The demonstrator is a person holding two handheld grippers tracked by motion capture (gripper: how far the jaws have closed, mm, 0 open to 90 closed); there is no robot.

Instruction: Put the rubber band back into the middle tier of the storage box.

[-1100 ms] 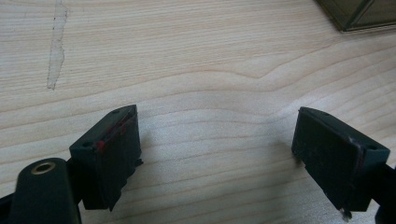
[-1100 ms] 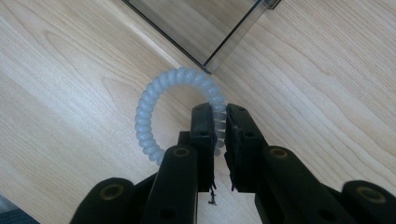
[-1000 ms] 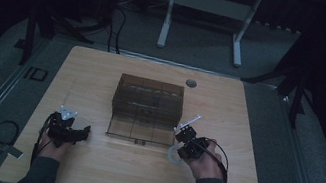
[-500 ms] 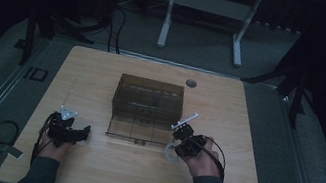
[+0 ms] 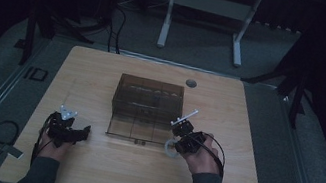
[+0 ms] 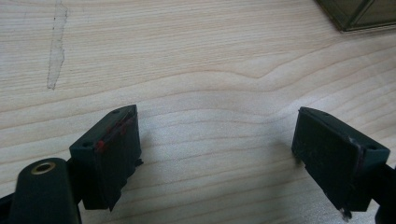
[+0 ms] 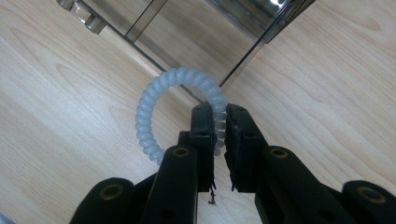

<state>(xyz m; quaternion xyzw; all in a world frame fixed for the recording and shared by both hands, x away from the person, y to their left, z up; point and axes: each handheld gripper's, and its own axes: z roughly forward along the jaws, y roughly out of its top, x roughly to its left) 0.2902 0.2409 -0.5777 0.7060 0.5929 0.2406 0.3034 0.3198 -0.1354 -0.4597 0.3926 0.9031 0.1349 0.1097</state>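
Right hand-held gripper (image 7: 219,128) pinches a pale-blue coiled plastic hair ring (image 7: 161,100) at five o'clock of the smoked-acrylic compartment box (image 5: 149,102); lifting it clear of the front flap seems wise.

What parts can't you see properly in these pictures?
- Hair tie: the stretch between the right gripper fingers is hidden by them, right gripper view.
- Box: anything inside is too dark and small to tell, high view; cut off by the top edge, right gripper view.
- Left gripper: its body is cut off by the bottom edge, left gripper view.
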